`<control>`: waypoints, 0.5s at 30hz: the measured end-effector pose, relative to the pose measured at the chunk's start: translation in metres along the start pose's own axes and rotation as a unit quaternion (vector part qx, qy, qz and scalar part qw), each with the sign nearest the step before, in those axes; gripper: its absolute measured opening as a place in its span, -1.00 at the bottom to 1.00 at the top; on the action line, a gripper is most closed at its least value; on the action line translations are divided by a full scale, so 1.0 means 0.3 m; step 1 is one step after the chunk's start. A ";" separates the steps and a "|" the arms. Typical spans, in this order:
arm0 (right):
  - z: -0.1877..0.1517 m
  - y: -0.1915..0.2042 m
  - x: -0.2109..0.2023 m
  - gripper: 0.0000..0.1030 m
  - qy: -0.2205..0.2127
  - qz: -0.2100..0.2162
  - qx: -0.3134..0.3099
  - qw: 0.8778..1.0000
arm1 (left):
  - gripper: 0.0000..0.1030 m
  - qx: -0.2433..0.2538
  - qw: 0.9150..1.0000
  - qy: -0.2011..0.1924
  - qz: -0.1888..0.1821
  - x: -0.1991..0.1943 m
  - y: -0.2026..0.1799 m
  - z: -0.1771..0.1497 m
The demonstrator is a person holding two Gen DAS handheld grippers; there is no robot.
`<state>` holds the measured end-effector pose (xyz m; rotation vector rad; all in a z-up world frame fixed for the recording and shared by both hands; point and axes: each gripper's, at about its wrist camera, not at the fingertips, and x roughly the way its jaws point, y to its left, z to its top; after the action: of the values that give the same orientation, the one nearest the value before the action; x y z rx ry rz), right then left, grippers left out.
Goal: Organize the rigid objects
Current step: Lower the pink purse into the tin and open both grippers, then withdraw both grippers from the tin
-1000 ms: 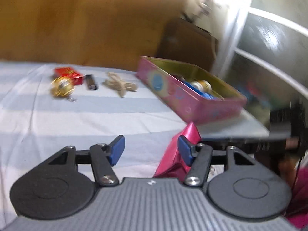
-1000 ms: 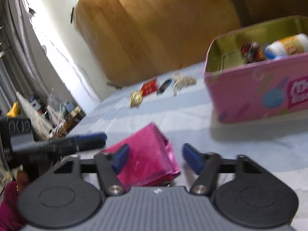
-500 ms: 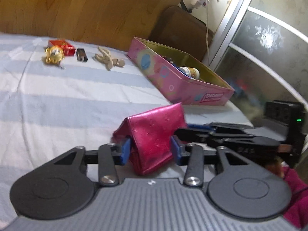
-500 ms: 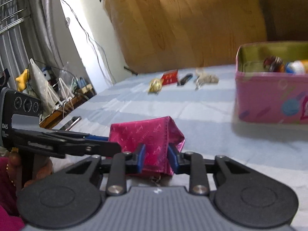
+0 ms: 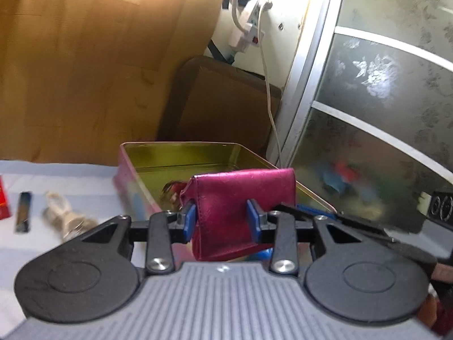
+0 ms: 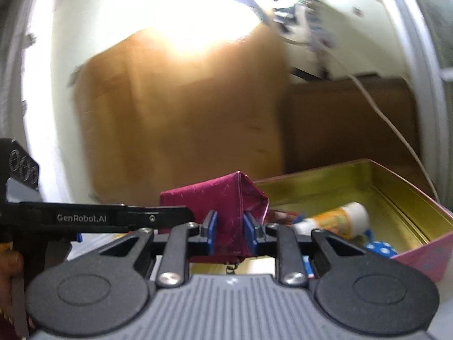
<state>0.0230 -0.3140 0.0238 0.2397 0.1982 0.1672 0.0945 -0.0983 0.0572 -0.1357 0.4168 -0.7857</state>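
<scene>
Change: the glossy magenta folded wallet (image 5: 243, 198) left the striped bed, carried over the open pink tin box (image 5: 181, 153).
Claws: left claw (image 5: 220, 221) and right claw (image 6: 228, 232) both clamped the wallet.
Meaning: probably ready to drop in.

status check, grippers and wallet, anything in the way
Left gripper and right gripper both shut on the wallet. Wallet lifted at the open tin. Bottle inside; room left.

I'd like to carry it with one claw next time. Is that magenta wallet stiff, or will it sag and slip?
The wallet probably holds its shape: clamped in the left claw and right claw, its fold stays crisp without drooping. Its glossy skin may slide on the pads. It looks light.
</scene>
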 end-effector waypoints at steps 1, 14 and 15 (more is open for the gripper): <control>0.001 -0.017 0.021 -0.56 0.003 -0.014 0.003 1.000 | -0.23 0.003 1.000 0.003 0.002 0.033 -0.004 0.010; -0.026 -0.046 0.125 0.12 0.004 -0.151 0.003 0.989 | 0.04 0.053 0.994 -0.056 0.072 -0.053 0.018 0.041; -0.025 -0.037 0.107 0.12 -0.005 -0.151 0.005 0.988 | 0.11 0.053 0.993 -0.071 0.083 -0.114 0.053 0.034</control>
<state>0.0541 -0.3170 0.0083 0.2171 0.2225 -0.1367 0.0877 -0.0633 0.0730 -0.0560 0.2481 -0.6291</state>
